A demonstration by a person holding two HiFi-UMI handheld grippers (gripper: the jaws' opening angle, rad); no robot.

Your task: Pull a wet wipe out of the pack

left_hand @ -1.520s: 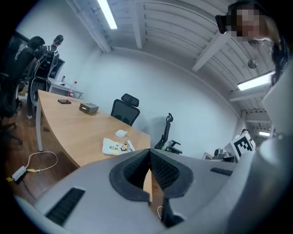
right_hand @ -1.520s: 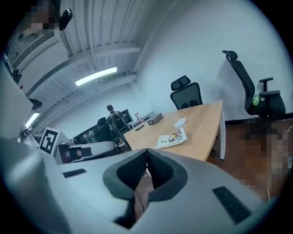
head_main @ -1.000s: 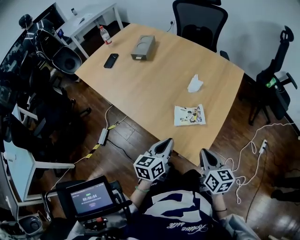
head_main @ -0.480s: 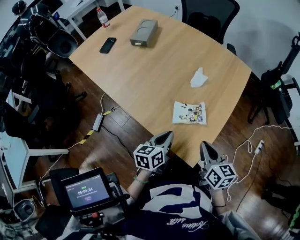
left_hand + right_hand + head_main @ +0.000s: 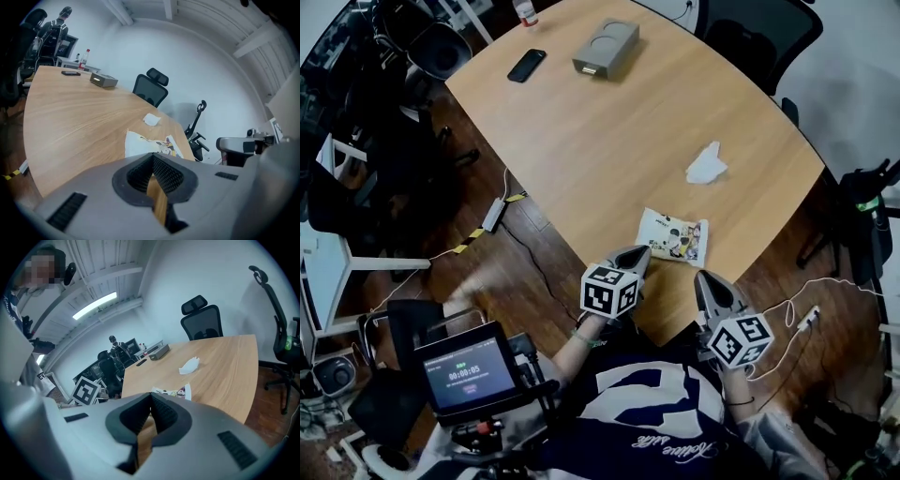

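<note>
A slim black phone point(image 5: 527, 65) and a flat grey box point(image 5: 607, 46) lie at the far end of a rounded light wooden table point(image 5: 609, 141). At the near edge, the left gripper point(image 5: 636, 253) hovers with its jaws pressed together, holding nothing, its tip close to the flat white printed wet wipe pack point(image 5: 673, 235). Beyond the pack lies a crumpled white tissue point(image 5: 706, 166). The right gripper point(image 5: 705, 278), near the pack's right corner, is also closed and empty.
</note>
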